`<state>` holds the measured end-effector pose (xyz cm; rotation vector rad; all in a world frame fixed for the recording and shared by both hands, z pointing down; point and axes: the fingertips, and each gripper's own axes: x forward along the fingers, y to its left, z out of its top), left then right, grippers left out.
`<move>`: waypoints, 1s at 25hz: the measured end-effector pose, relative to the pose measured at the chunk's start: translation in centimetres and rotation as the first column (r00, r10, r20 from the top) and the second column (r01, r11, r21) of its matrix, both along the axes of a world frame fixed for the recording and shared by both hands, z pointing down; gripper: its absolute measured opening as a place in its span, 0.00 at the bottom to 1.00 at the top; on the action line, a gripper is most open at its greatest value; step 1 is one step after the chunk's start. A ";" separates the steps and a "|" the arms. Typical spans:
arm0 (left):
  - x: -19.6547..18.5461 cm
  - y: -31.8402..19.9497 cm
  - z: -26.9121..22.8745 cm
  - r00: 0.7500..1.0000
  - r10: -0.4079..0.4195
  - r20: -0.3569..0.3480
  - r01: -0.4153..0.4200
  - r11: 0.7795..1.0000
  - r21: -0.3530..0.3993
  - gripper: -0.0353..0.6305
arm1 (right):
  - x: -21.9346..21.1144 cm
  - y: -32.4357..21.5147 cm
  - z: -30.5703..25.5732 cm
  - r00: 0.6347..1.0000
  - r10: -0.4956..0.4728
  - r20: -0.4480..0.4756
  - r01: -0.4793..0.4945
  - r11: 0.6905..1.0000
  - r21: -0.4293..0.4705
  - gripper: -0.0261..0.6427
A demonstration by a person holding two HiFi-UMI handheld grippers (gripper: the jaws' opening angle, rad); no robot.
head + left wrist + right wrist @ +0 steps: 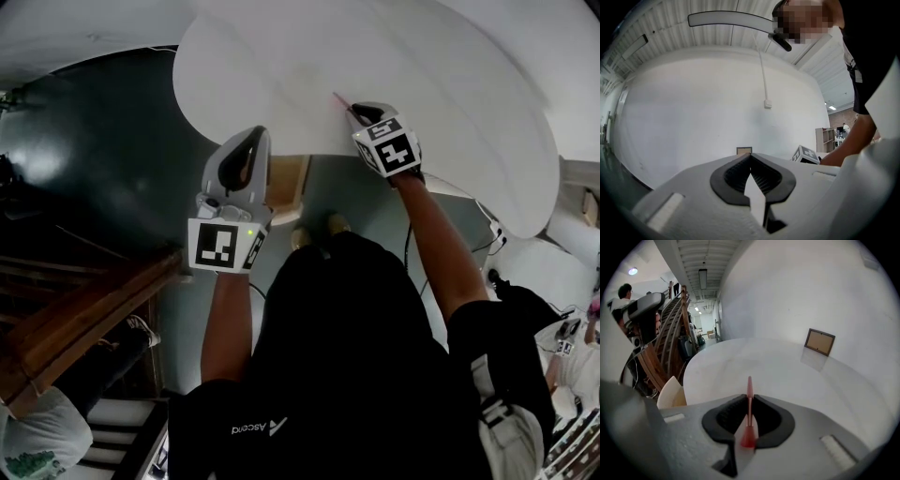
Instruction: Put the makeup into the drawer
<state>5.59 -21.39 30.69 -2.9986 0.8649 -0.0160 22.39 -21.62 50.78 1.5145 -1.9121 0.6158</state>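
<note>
My left tool [751, 158] and right tool [749, 400] are pale grey with black pads [723, 419]; their cubes [223, 246] carry black-and-white square markers. The makeup stick [749, 386] is pinkish red, the counter [787, 376] white, the floor [103, 159] dark teal.

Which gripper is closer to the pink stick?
Right. The right gripper pinches the pink stick between its jaws. The left gripper is shut and empty, apart on the stick's left.
</note>
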 end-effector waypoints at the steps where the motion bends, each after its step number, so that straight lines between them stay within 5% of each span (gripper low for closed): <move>1: -0.1 0.0 0.1 1.000 -0.003 0.001 0.003 1.000 0.000 0.07 | 0.0 0.0 -0.4 1.000 0.004 0.002 -0.004 1.000 0.020 0.11; 12: 0.3 1.7 -0.7 1.000 -0.027 -0.002 0.027 1.000 0.005 0.07 | -0.9 2.4 -8.6 0.997 -0.012 0.082 -0.011 0.962 0.273 0.11; 25: -2.9 5.1 -2.6 0.984 -0.174 -0.025 0.175 0.984 0.044 0.07 | -6.4 6.5 -18.9 0.960 -0.253 0.121 0.157 0.843 0.514 0.11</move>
